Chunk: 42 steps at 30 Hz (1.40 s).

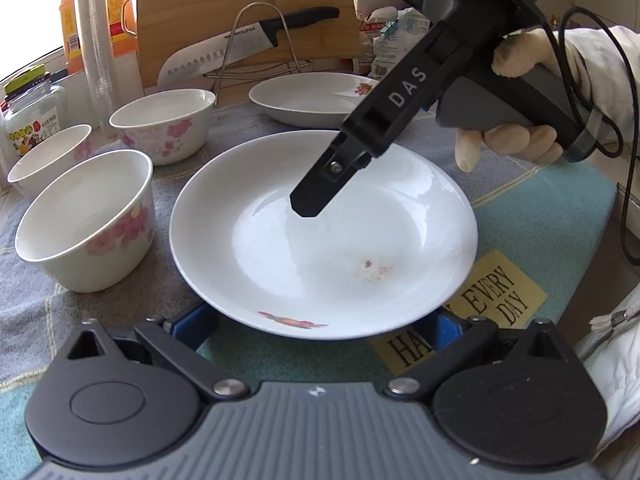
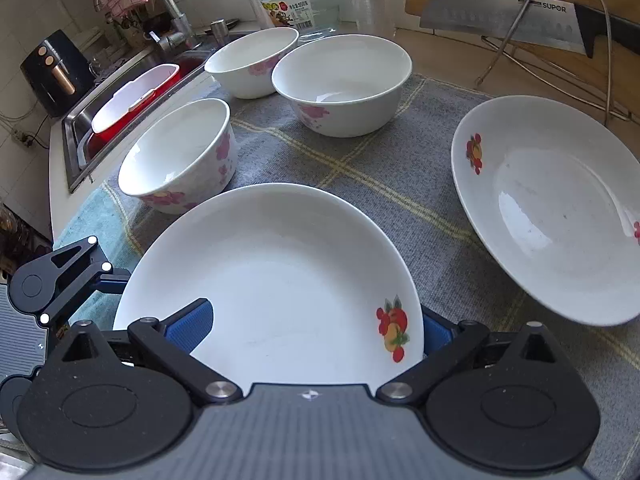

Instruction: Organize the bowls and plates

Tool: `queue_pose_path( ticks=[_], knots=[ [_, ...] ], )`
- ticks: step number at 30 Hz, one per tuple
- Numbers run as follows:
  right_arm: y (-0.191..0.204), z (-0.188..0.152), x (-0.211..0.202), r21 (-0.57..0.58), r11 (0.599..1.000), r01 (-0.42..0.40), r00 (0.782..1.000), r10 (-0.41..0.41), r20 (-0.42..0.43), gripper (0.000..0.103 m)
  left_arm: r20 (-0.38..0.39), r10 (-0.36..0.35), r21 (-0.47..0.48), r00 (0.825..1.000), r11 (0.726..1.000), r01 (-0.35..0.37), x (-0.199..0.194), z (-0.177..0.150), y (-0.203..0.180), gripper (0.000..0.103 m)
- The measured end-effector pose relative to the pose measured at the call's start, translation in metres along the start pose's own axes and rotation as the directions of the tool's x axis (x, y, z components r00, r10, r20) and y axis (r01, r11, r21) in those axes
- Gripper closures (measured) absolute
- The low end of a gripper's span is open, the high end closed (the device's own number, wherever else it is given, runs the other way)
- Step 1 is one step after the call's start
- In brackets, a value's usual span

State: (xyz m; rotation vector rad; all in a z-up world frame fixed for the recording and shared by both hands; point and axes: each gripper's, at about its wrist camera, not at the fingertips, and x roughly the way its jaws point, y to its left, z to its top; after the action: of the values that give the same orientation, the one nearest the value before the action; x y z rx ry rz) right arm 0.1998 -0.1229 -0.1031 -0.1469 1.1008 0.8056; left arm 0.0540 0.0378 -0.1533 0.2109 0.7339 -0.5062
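A white plate with a fruit print (image 1: 360, 240) (image 2: 280, 280) lies on the checked mat. My left gripper (image 1: 320, 326) is open, its blue fingers spread low at the plate's near rim and partly hidden under it. My right gripper (image 2: 312, 330) is open too and straddles the opposite rim: one finger (image 1: 308, 204) hovers over the plate's inside, the other sits behind the edge. A second, matching plate (image 1: 312, 96) (image 2: 552, 208) rests farther back. Three floral bowls (image 1: 88, 216) (image 1: 164, 124) (image 1: 48, 156) stand upright to the left.
A knife (image 1: 240, 44) leans on a wire rack (image 1: 260, 40) against a wooden cutting board (image 1: 240, 0) at the back. A glass jar (image 1: 32, 116) and a stack of plastic cups (image 1: 94, 40) stand behind the bowls. A sink with a red basin (image 2: 132, 100) lies beyond the mat's edge.
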Motion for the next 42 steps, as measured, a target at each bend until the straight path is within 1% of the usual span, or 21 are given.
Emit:
queue_pose_path(
  ticks=[7, 16, 25, 31, 35, 42],
  knots=[
    [-0.004, 0.013, 0.005, -0.029, 0.999, -0.040, 0.999, 0.040, -0.014, 0.000, -0.002, -0.008, 0.007, 1.000, 1.000, 0.008, 0.000, 0.001, 0.001, 0.000],
    [-0.006, 0.018, 0.006, -0.062, 0.993, -0.098, 0.995, 0.096, -0.037, 0.000, -0.010, -0.017, 0.019, 1.000, 1.000, 0.017, 0.002, 0.001, 0.001, 0.000],
    [-0.013, 0.025, 0.006, -0.017, 0.989, -0.145, 0.987, 0.144, -0.077, 0.000, -0.016, -0.010, 0.042, 1.000, 0.999, 0.010, 0.002, 0.002, -0.001, 0.000],
    [-0.015, 0.028, 0.006, 0.013, 0.986, -0.164, 0.980, 0.164, -0.109, 0.000, -0.027, -0.010, 0.040, 1.000, 0.999, 0.011, 0.002, 0.004, -0.002, 0.000],
    [-0.012, 0.027, 0.002, 0.013, 0.986, -0.164, 0.981, 0.164, -0.107, 0.000, -0.038, -0.008, 0.035, 0.999, 0.999, 0.009, 0.003, 0.005, -0.001, 0.001],
    [-0.010, 0.023, -0.006, 0.015, 0.986, -0.164, 0.982, 0.165, -0.096, 0.000, -0.032, 0.002, 0.047, 0.999, 0.999, -0.001, -0.001, 0.008, -0.006, 0.001]
  ],
)
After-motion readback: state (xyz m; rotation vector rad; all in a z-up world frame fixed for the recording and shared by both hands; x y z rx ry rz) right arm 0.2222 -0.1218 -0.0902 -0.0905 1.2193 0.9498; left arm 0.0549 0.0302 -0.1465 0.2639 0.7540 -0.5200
